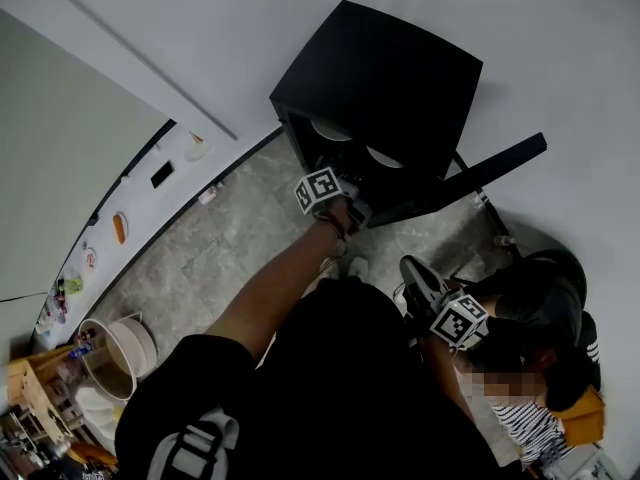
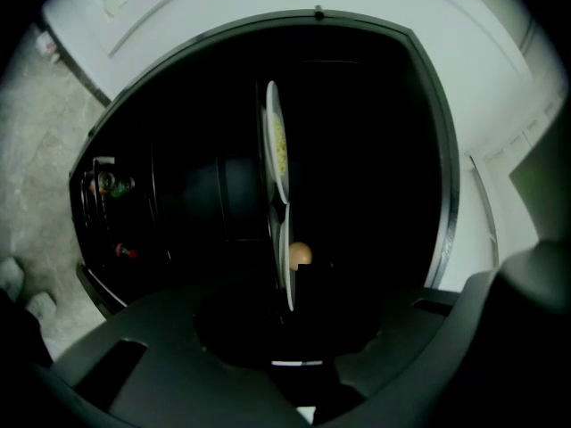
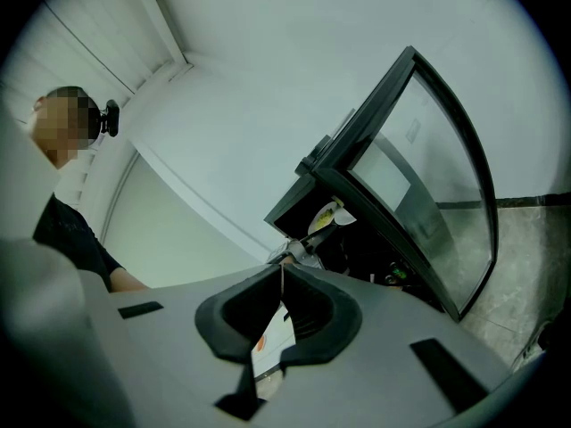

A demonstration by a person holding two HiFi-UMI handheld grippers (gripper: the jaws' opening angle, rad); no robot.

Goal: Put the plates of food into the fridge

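No word, number or brand name can be read anywhere. The white cubes with black square markers bear patterns only. The small coloured items by the wall perhaps carry labels, but are too blurred to read.

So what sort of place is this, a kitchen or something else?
Probably a plain room used as a kitchen corner: a small black fridge with plates of food inside, grey stone-look floor, bare white walls.

- fridge: matt black casing
- fridge door: glossy glass, dark frame
- floor: smooth, grey mottled stone look
- plate: smooth white
- right gripper: matt grey plastic
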